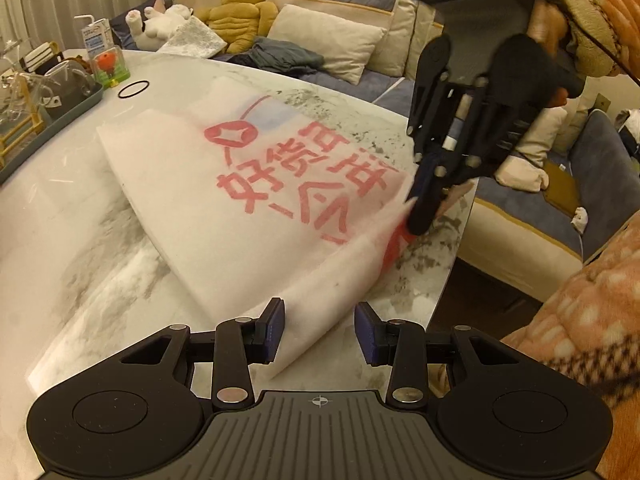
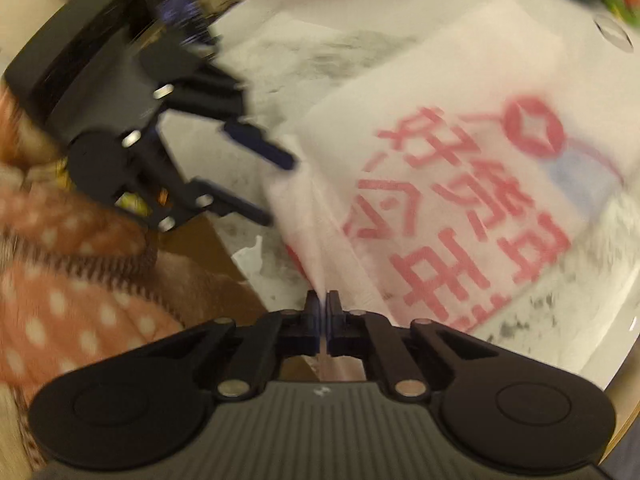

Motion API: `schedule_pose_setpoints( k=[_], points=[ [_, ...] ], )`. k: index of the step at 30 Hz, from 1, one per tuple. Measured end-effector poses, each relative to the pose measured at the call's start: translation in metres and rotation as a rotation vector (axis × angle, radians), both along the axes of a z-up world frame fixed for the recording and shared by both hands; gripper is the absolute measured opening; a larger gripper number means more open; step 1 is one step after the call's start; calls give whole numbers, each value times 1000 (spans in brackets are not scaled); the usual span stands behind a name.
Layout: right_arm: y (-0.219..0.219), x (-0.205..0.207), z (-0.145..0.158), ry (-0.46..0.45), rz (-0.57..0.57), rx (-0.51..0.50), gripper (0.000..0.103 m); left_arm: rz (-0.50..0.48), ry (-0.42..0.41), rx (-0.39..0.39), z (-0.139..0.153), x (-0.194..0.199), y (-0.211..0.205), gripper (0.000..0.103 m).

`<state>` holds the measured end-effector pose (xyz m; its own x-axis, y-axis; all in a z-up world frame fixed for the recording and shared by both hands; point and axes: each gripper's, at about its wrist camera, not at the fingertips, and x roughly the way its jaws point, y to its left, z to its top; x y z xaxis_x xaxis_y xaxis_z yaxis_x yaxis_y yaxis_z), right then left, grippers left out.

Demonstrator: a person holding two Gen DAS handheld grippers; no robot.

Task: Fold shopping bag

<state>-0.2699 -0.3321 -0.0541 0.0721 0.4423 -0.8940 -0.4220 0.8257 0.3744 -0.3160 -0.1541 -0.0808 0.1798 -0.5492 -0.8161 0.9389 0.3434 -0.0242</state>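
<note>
Nearest the left wrist camera, the left hand-held gripper (image 1: 319, 330) stands with its fingers apart, straddling the lifted near edge of the shopping bag (image 1: 224, 200), seemingly placed to take that edge. Further on, the right hand-held gripper (image 2: 321, 307) is pinched together on the bag's corner at the table (image 1: 72, 248) edge, raising it off the marble so the layer can likely be carried over. The rest of the bag lies flat, print upward. Beyond it sits a tray (image 1: 60, 116).

Marble table (image 1: 72, 216), shopping bag (image 1: 224, 208), tray (image 1: 60, 116), black ring (image 1: 133, 89)
</note>
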Motion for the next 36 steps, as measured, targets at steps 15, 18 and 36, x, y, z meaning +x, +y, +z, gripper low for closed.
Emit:
schedule_pose_setpoints(
  k=[15, 18, 36],
  points=[
    [-30, 48, -31, 278, -225, 157, 1, -180, -126, 31, 12, -19, -44, 39],
    [-33, 46, -34, 286, -258, 188, 1, -183, -159, 76, -1, -23, -48, 39],
    [-72, -11, 29, -215, -338, 132, 25, 7, -43, -140, -17, -8, -13, 39]
  ],
)
